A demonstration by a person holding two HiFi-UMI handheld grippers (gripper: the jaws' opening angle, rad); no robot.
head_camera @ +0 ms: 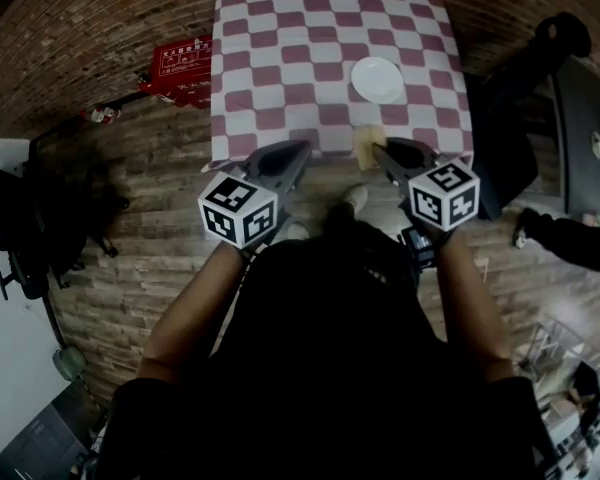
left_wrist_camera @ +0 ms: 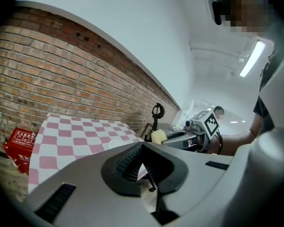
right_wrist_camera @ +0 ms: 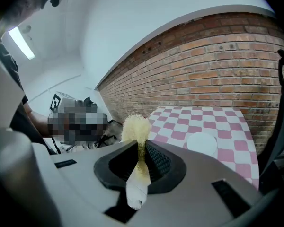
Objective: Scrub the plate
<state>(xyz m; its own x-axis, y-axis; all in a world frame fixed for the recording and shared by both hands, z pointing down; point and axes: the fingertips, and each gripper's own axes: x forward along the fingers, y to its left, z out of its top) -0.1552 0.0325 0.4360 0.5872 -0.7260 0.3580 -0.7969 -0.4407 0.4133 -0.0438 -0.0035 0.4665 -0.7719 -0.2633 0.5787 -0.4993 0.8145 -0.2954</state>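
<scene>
While both claws hang just off the near edge and nothing touches the plate yet, I'd call this the approach step; scrubbing hasn't begun. Worktop (head_camera: 280,58) is under a red-and-white check cloth and carries only the plate (head_camera: 377,78), white, flat, right of centre towards the far side, well apart from both claws. Red box (head_camera: 183,68) sits on the floor off the far-left corner, not relevant. Left claw (head_camera: 302,148) is closed on nothing. Right claw (head_camera: 380,149) is clamped on a yellow sponge (head_camera: 368,139). Next move, my read: carry the sponge forward and down onto the plate face. The left claw would have to open if it's to pin the rim, otherwise the plate will likely skate on the cloth. View differences: head view alone gives the layout (plate position, claw-to-edge gap) but not the jaw detail. Left gripper view shows its jaws meeting at the tip with no object between, plus the other claw and sponge side-on and a sliver of plate. Right gripper view shows the sponge squashed thin between the pads, a yellow tuft past the tips, a pale end trailing back, and the plate ahead to the right.
</scene>
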